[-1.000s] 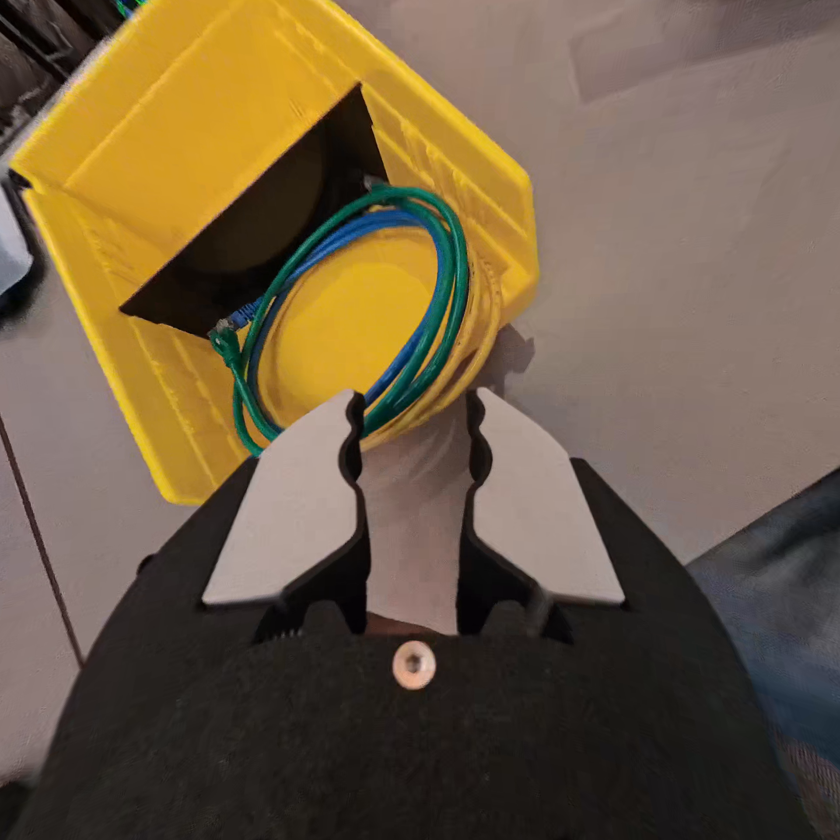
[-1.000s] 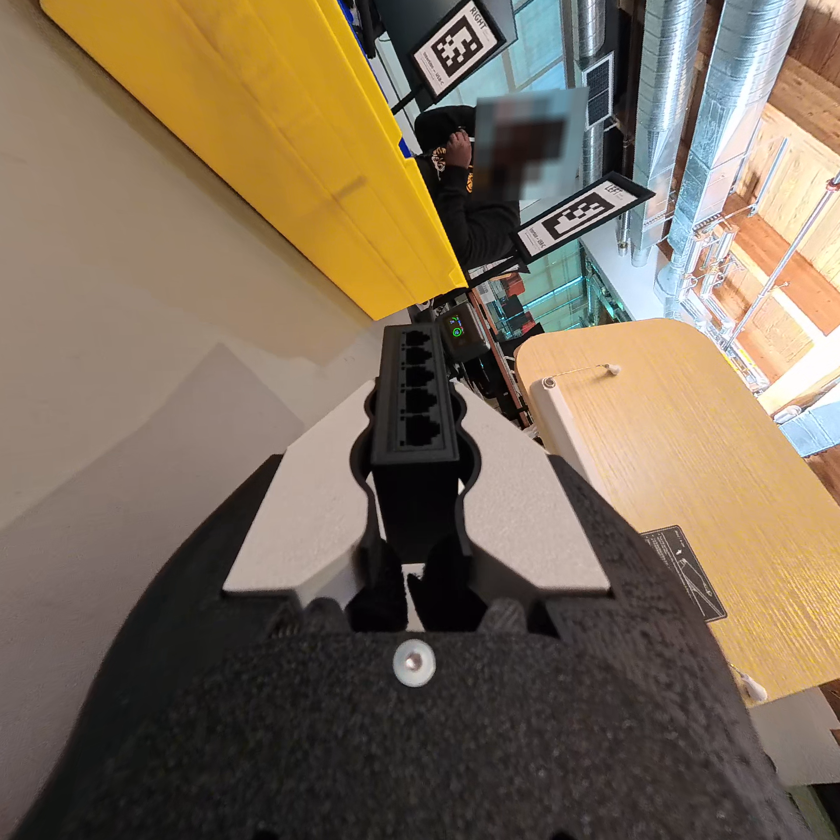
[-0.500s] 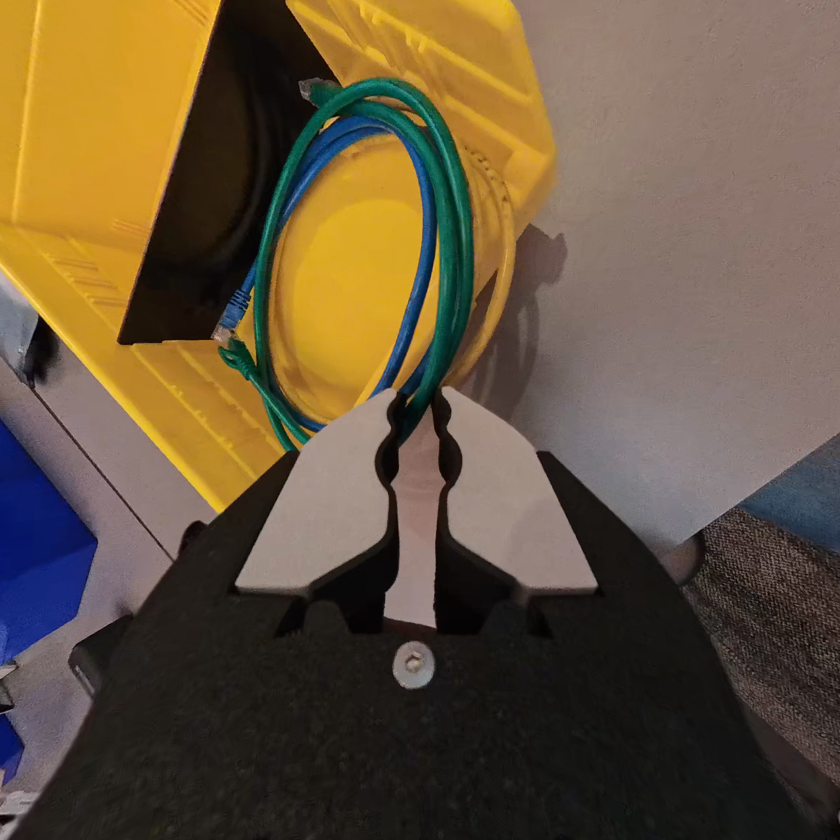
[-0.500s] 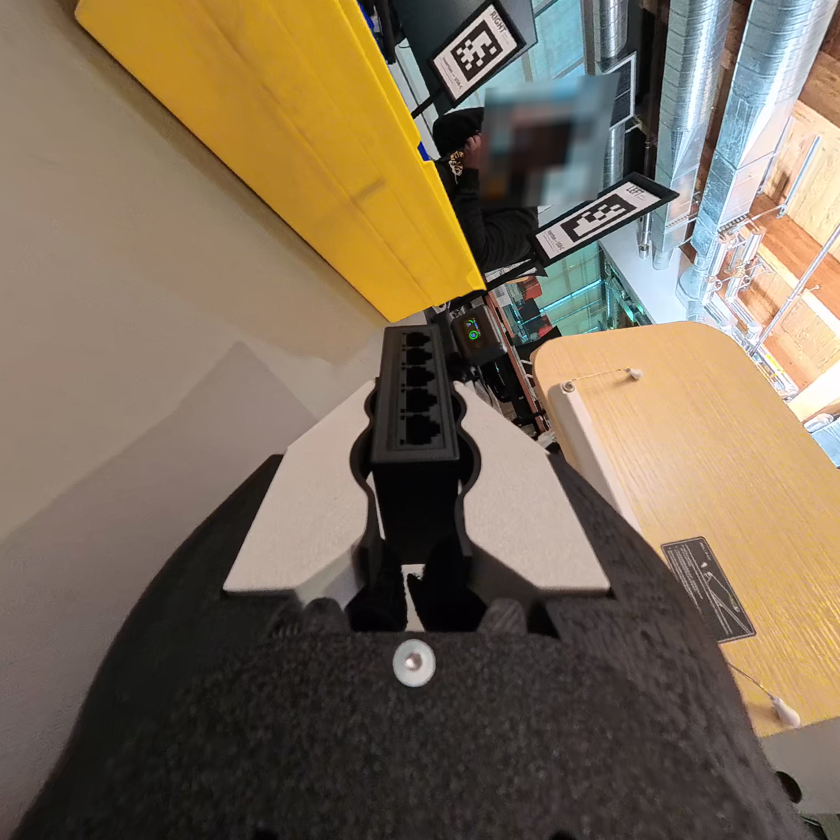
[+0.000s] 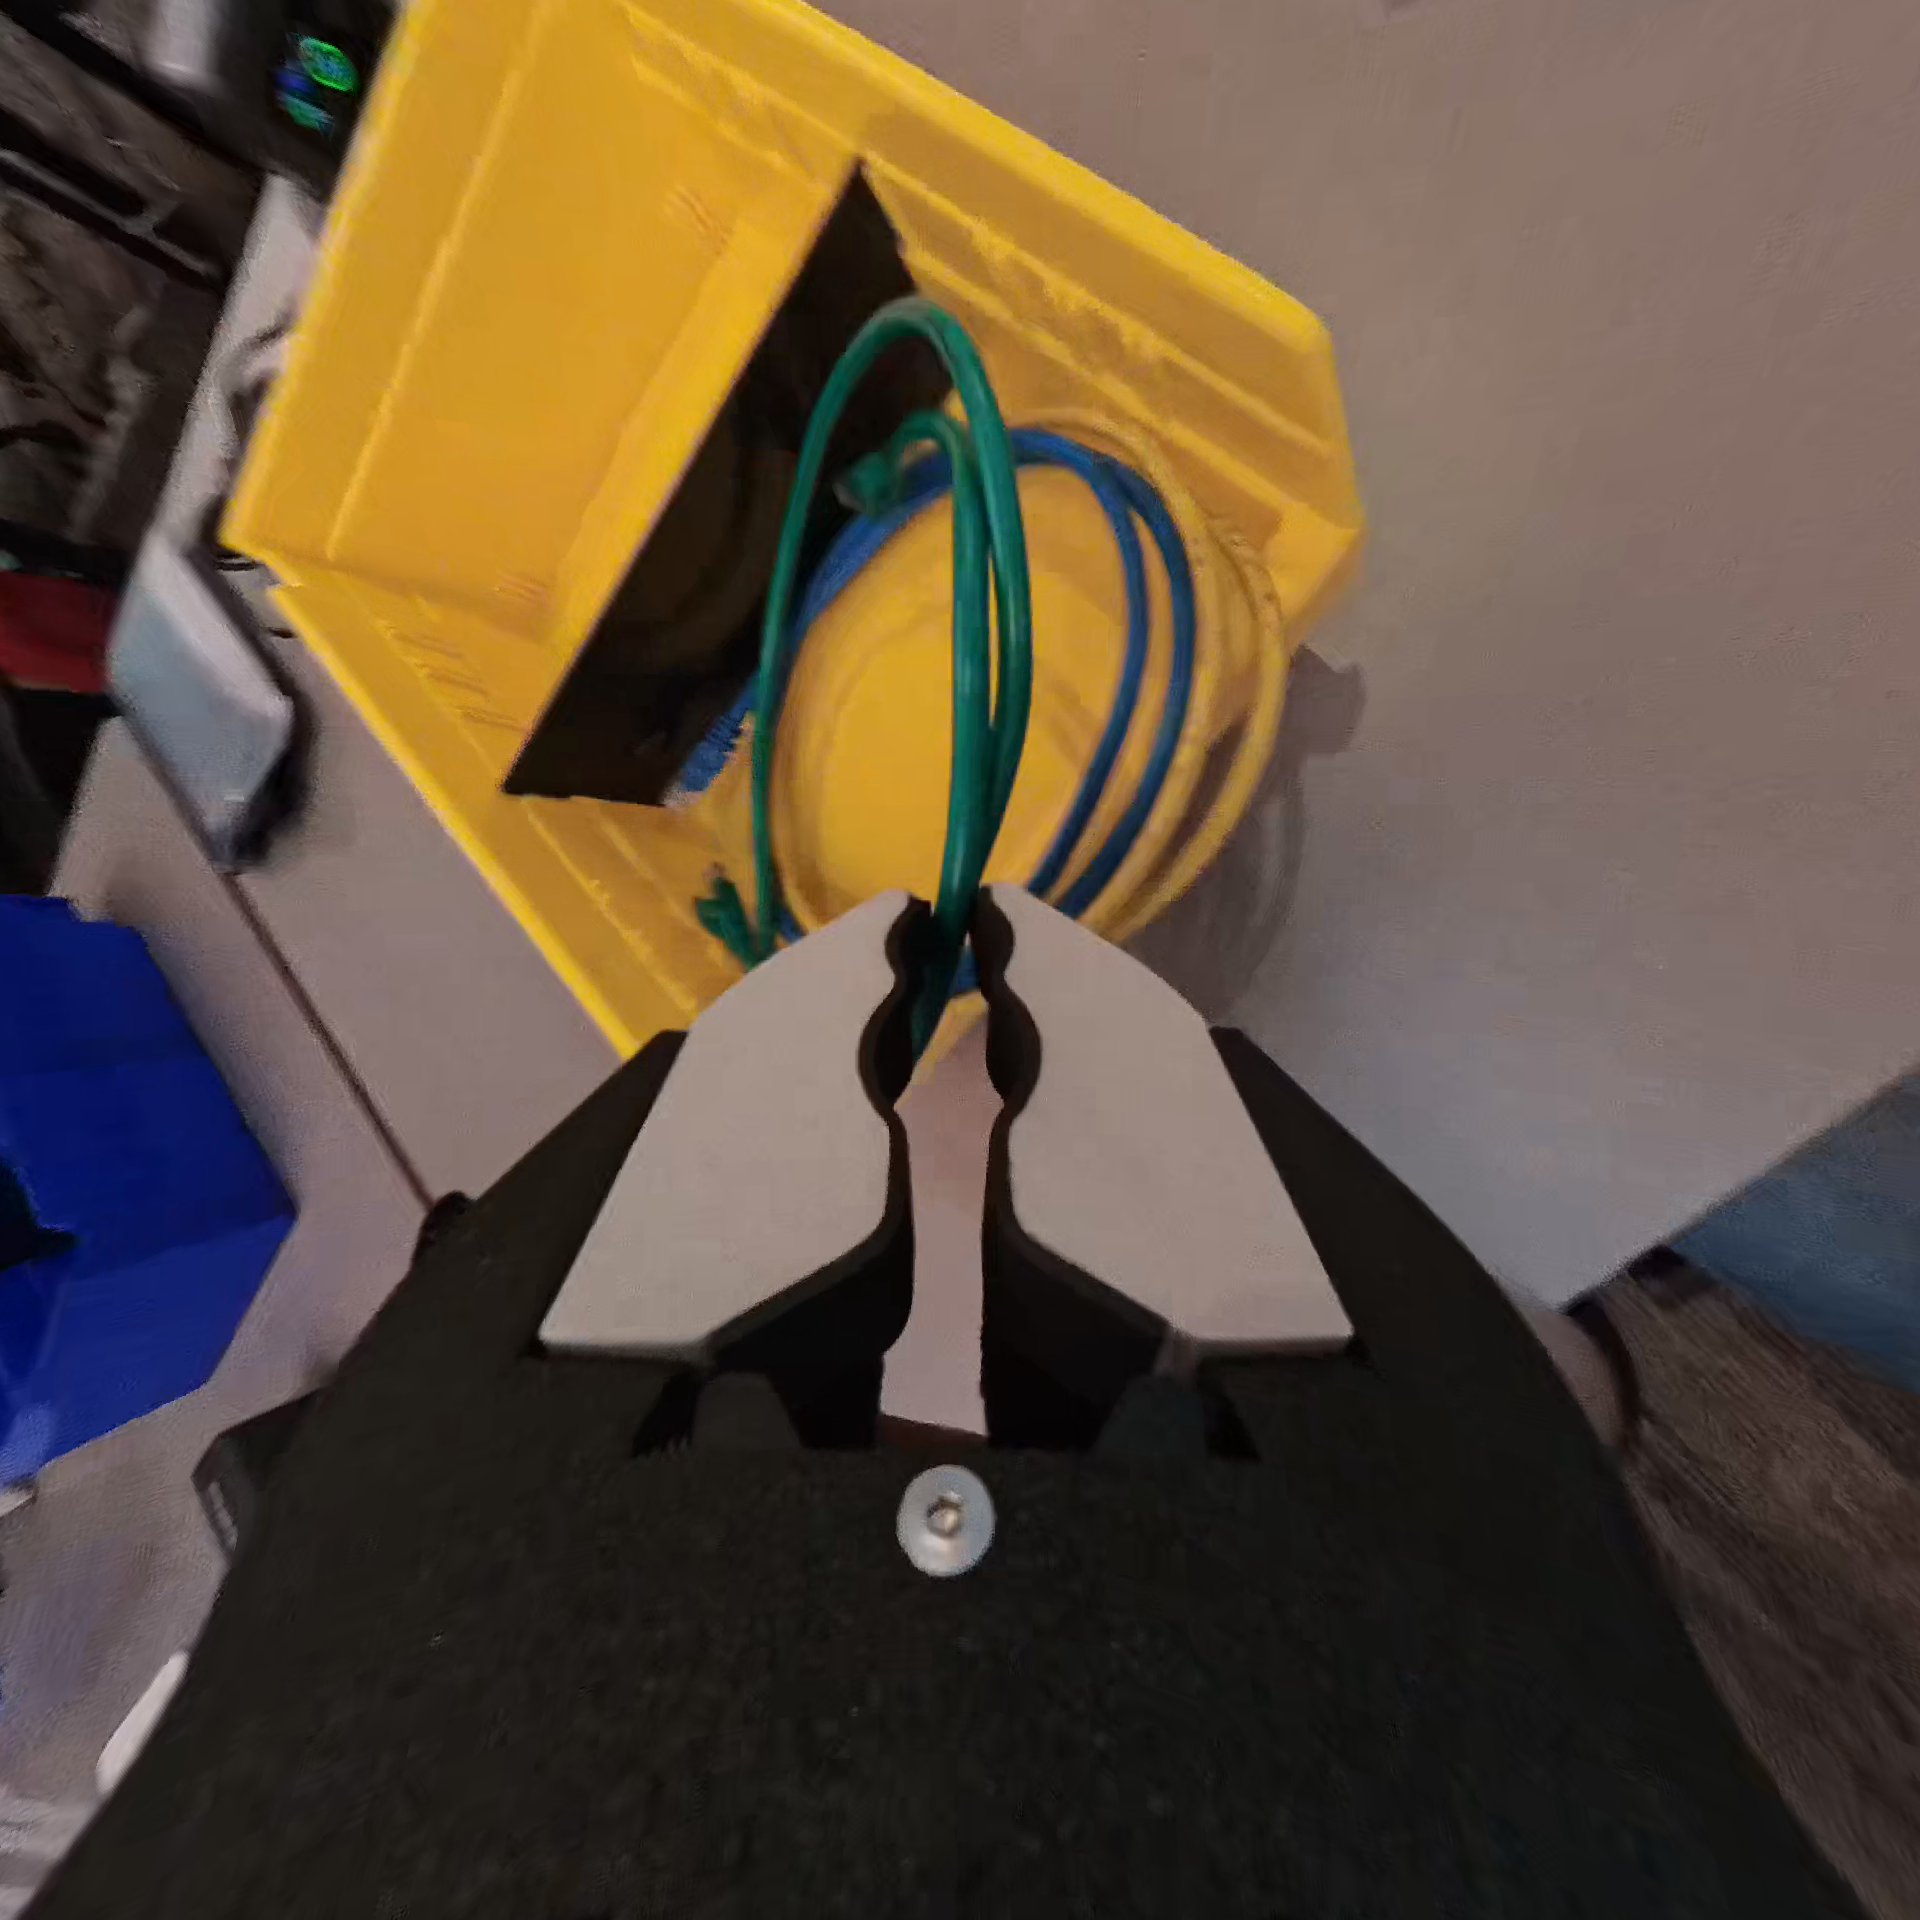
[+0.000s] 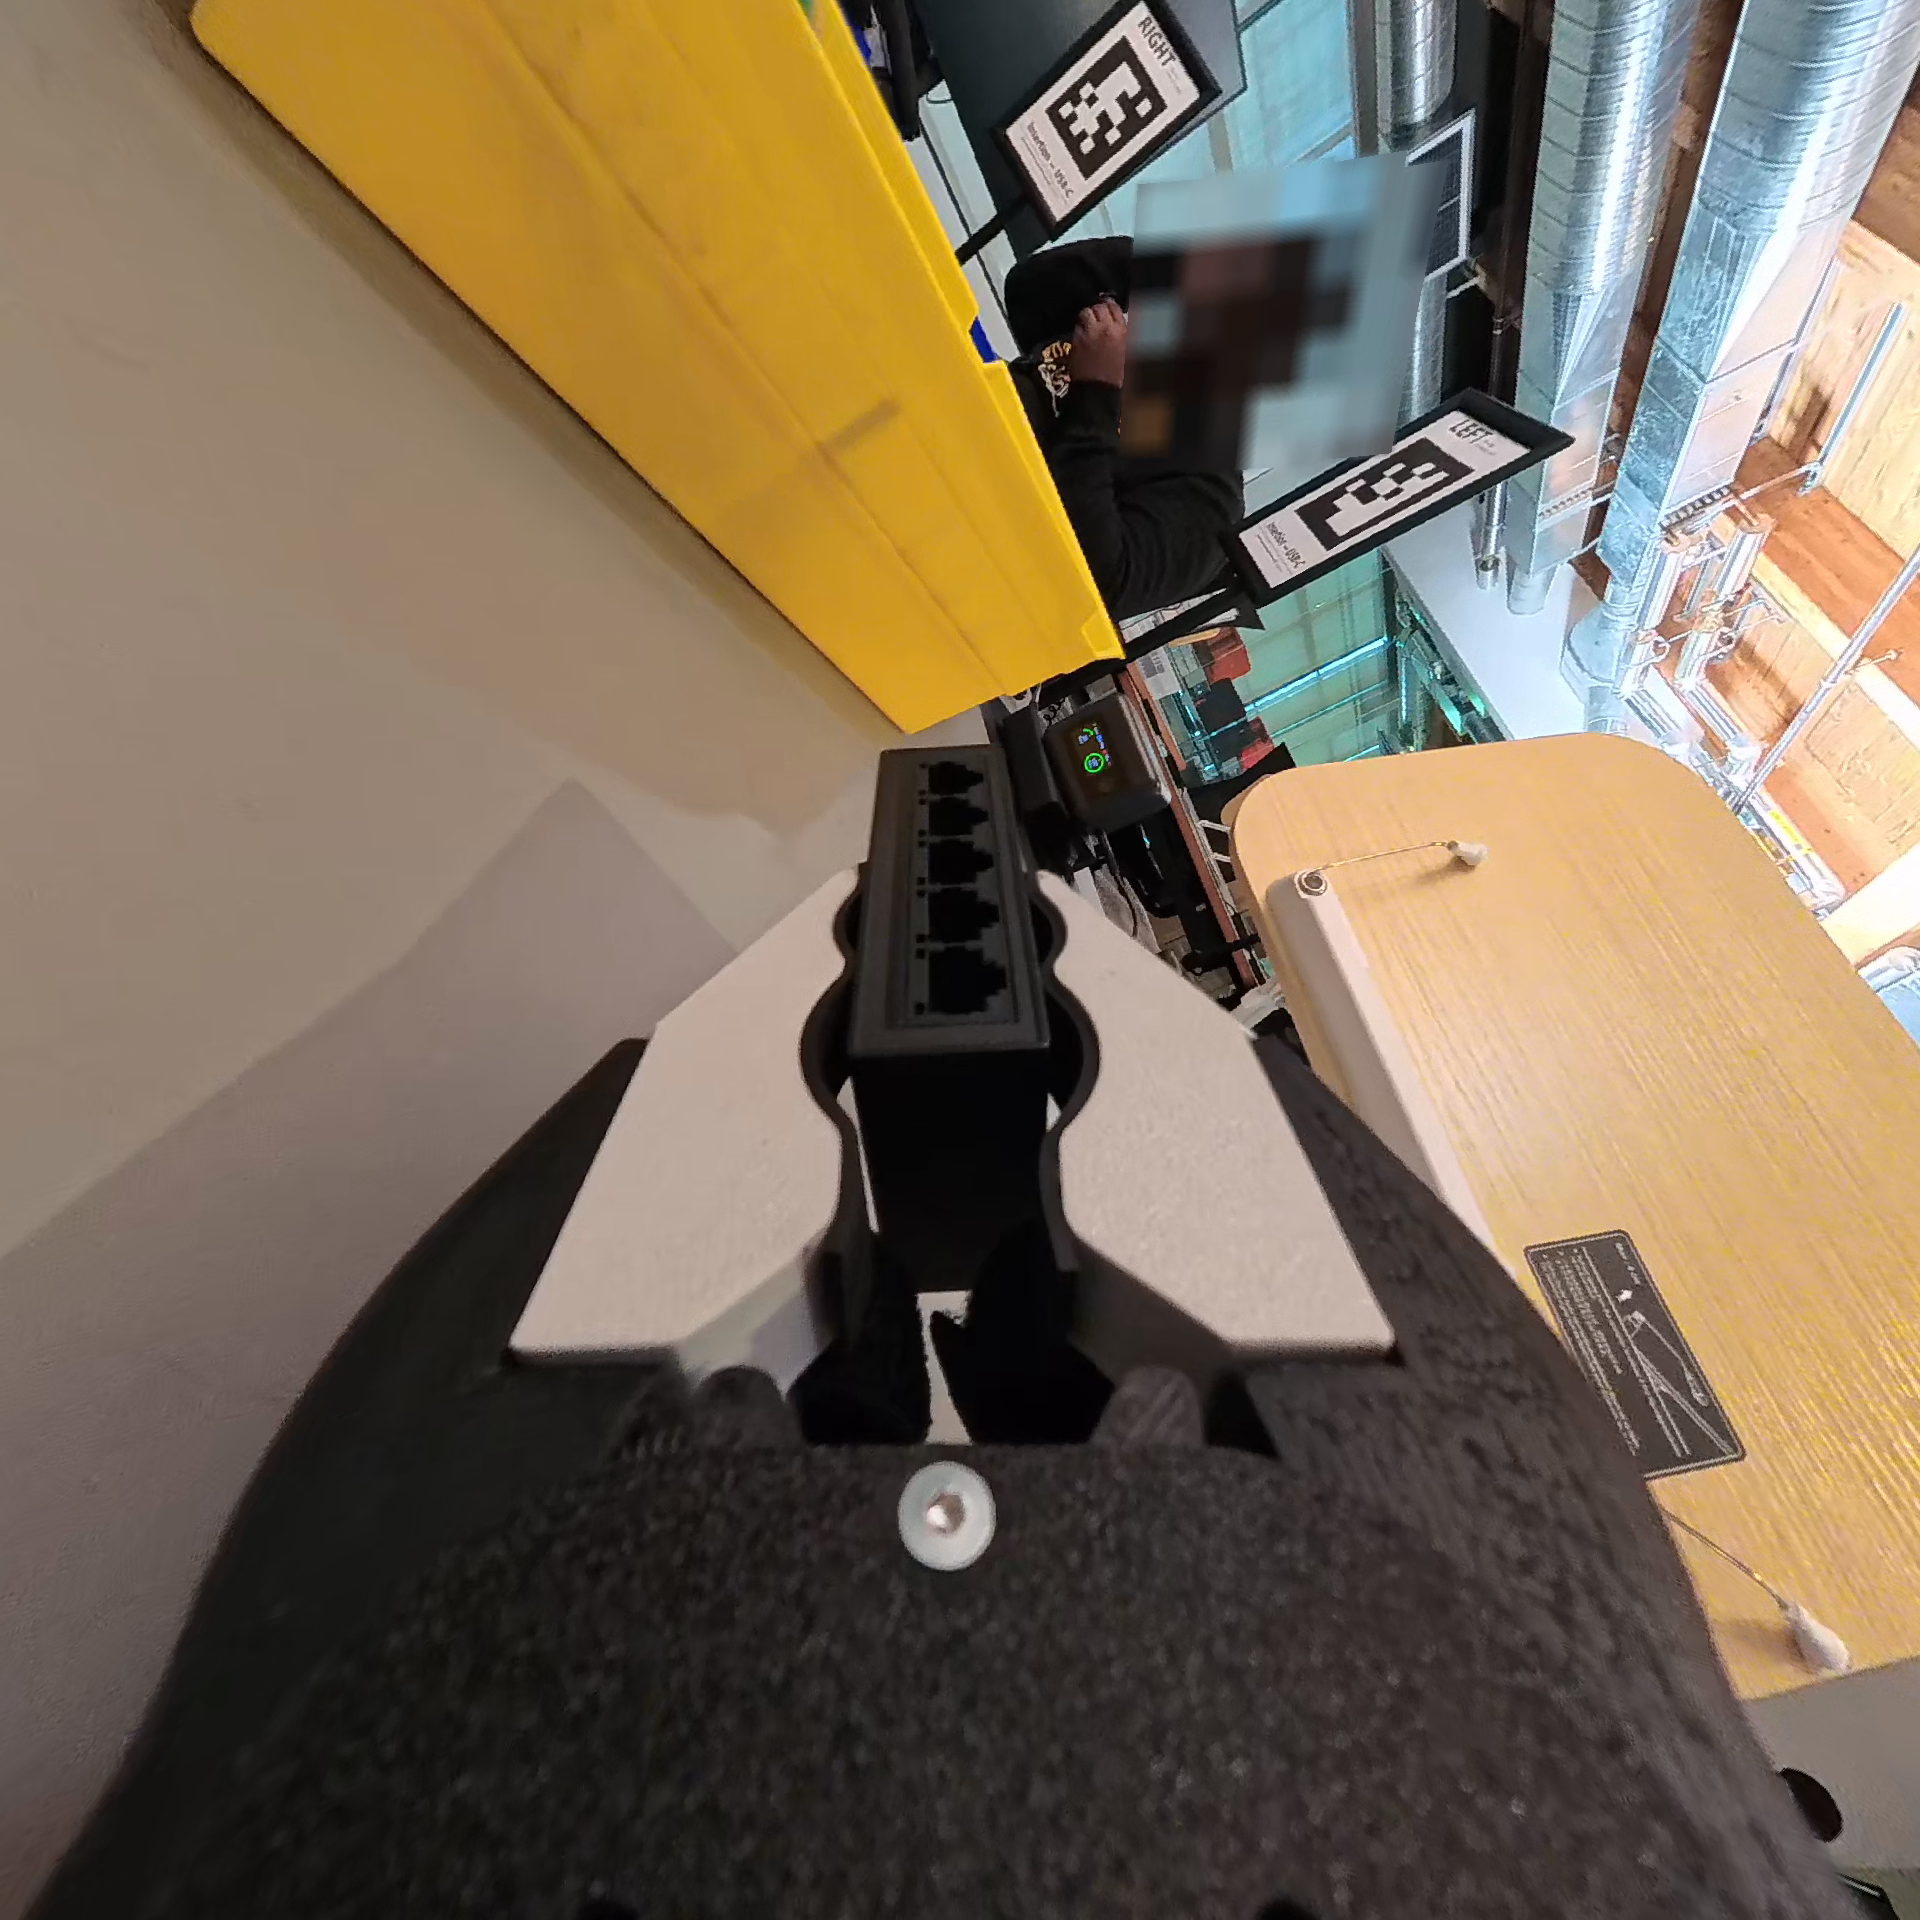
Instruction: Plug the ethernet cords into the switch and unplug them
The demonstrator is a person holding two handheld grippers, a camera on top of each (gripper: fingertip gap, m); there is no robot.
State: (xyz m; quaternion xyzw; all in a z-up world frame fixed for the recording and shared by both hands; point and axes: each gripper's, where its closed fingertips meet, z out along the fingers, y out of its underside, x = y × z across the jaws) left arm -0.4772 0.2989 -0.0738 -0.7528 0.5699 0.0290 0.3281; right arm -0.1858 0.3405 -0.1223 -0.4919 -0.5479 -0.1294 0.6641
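Note:
In the left wrist view a yellow bin (image 5: 540, 436) on the pale table holds coiled ethernet cords. My left gripper (image 5: 948, 914) is shut on the green cord (image 5: 987, 623), whose loop stands lifted above the bin. The blue cord (image 5: 1143, 644) and a yellow cord (image 5: 1262, 665) lie coiled in the bin's open front. In the right wrist view my right gripper (image 6: 948, 904) is shut on the black switch (image 6: 951, 914), held on its side above the table with its row of empty ports facing up in the view.
A blue bin (image 5: 114, 1174) stands left of the yellow one, and a grey box (image 5: 197, 696) lies behind it. In the right wrist view the yellow bin's side (image 6: 675, 343) is ahead, with a wooden tabletop (image 6: 1558, 1091) at right, a person (image 6: 1132, 488) and two marker boards (image 6: 1101, 104) beyond.
My left gripper closed on the green cord at the bin's front and pulled its loop up and away from the other coils. The right gripper kept its hold on the switch with little movement.

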